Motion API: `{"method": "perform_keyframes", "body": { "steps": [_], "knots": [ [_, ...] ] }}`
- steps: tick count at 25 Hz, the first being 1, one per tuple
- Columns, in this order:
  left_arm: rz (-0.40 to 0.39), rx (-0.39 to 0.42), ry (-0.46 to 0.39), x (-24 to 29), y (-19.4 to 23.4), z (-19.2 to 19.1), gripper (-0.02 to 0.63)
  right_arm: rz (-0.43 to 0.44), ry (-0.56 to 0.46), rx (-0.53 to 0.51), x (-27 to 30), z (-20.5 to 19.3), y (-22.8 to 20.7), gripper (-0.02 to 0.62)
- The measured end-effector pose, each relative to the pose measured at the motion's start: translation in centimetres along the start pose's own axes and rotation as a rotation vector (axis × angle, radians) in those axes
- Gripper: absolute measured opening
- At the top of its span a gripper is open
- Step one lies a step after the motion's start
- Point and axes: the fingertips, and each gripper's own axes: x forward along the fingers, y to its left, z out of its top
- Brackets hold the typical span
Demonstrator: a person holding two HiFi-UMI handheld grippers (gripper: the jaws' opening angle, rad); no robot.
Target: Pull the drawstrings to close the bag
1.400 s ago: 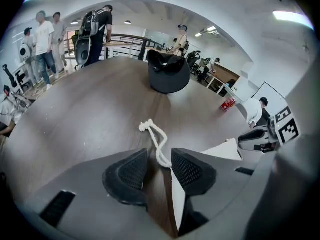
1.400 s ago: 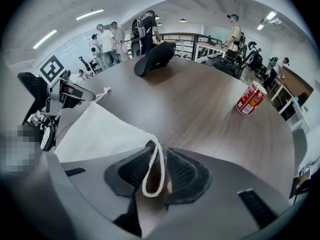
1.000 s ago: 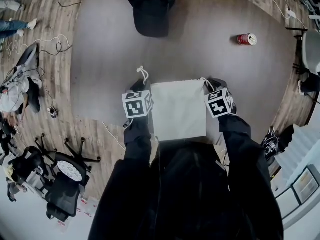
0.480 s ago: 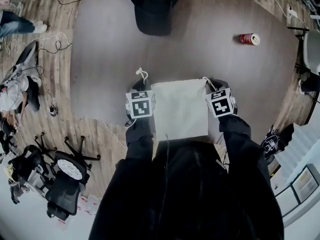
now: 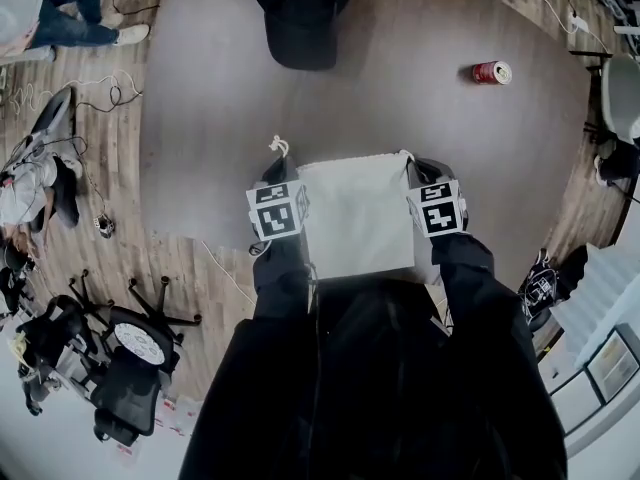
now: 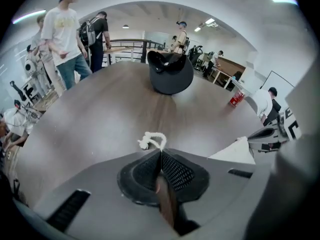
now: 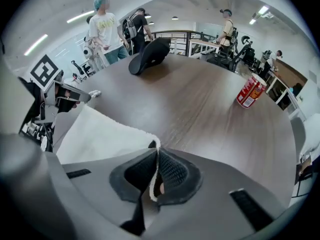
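Observation:
A white drawstring bag [image 5: 357,216] lies flat on the round brown table [image 5: 210,98], right in front of me. My left gripper [image 5: 279,174] sits at the bag's top left corner. Its jaws have just been closing and now pinch the left drawstring, whose knotted end [image 6: 151,139] curls out beyond the tips. My right gripper [image 5: 424,171] is at the top right corner. Its jaws have also just been closing, and the right drawstring [image 7: 151,183] runs white between its pads. The bag's cloth [image 7: 100,139] spreads out to the left of that gripper.
A black cap [image 5: 300,13] lies at the table's far side and a red can [image 5: 492,72] at the far right. The table's edge curves round on the left, with an office chair [image 5: 130,358] and cables on the wooden floor beyond. Several people stand past the table.
Both grippers have stayed at the bag's top corners, the left one shifting only slightly. A person's legs at the upper left have walked further into view.

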Motion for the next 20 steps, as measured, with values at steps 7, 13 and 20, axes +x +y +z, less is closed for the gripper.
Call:
{"method": "perform_keyframes", "body": {
  "steps": [7, 13, 20],
  "knots": [
    [0.013, -0.063, -0.129, -5.8, -0.6, 1.0, 0.038, -0.050, -0.160, -0.051, -6.4, 2.7, 0.5, 0.033],
    [0.054, -0.094, -0.275, -13.4, -1.8, 1.8, 0.038, -0.088, -0.305, -0.072, -13.7, 2.9, 1.4, 0.034],
    [0.089, -0.074, -0.455, -23.5, -5.5, 2.5, 0.038, -0.124, -0.505, -0.110, -24.5, 2.2, 2.5, 0.034]
  ]
}}
